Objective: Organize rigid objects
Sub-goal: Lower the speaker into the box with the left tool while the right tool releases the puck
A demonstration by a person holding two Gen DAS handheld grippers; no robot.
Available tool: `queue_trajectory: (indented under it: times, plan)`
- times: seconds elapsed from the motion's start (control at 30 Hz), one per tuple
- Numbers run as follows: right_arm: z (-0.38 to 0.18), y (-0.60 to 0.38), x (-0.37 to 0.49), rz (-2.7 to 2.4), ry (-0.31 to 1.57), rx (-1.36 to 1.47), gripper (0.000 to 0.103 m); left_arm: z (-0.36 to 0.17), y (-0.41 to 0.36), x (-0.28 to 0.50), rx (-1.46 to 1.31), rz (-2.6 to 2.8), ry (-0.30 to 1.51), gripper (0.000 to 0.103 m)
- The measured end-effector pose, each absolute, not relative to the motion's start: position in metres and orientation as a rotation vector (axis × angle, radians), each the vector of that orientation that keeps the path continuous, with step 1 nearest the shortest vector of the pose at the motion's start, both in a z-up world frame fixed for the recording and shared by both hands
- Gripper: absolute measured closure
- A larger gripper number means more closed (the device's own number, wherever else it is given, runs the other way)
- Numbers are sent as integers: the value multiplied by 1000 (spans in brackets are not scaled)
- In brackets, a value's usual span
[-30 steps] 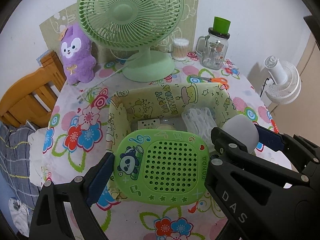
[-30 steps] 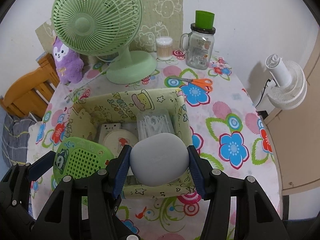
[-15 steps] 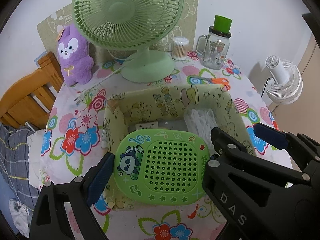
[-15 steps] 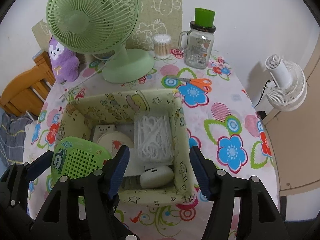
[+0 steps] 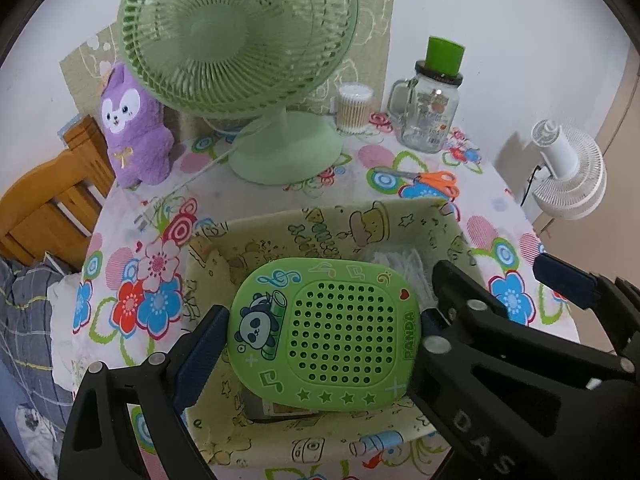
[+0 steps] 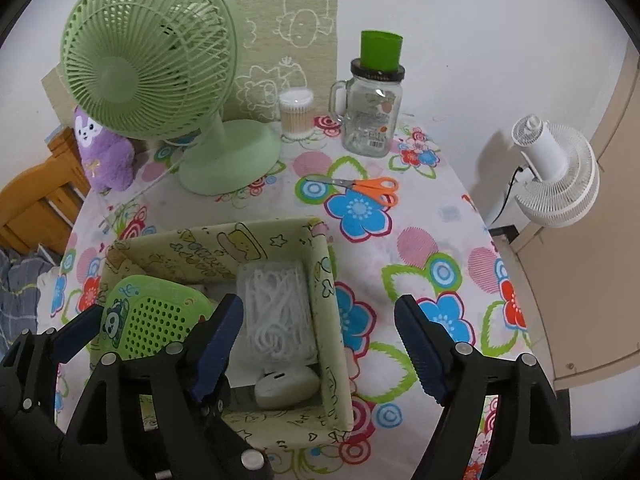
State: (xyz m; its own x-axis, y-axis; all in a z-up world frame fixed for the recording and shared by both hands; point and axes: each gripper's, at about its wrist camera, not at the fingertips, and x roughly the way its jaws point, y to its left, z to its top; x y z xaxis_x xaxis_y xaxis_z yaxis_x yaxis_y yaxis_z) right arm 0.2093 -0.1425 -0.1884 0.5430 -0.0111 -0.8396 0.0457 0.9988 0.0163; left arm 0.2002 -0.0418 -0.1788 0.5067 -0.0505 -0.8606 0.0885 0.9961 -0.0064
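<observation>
A green perforated panda case (image 5: 332, 332) hangs over the yellow patterned box (image 5: 304, 232), with my left gripper (image 5: 320, 320) shut on its two sides. In the right wrist view the same case (image 6: 156, 320) sits above the box's left half. My right gripper (image 6: 318, 312) is above the box's right wall (image 6: 328, 320); its jaws are opening with nothing between them. A white oval object (image 6: 286, 386) lies on the box floor, near a bundle of white plastic pieces (image 6: 276, 312).
On the flowered tablecloth behind the box stand a green desk fan (image 6: 148, 52), a purple plush (image 5: 132, 128), a cotton swab tub (image 6: 296, 114) and a glass jar mug (image 6: 372, 116). Orange scissors (image 6: 360, 188) lie nearby. A white fan (image 6: 556, 176) stands off the table's right side.
My right gripper let go of the white oval object, which now lies in the box, and its jaws spread wide. The left gripper carried the panda case further over the box.
</observation>
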Motion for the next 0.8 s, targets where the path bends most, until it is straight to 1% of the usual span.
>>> queue_trajectory:
  times: [0.2,0.7,0.8]
  plan:
    - [-196,-142,214,-11,1014,30,19,-188,-41,206,45,-72,1054,8]
    - [-215,-144,223,-21,1051,34,19,-218,-37,224,12,-98,1113,7]
    - [-218,-143,224,-21,1056,34,19,-218,-38,224,36,-99,1103,5]
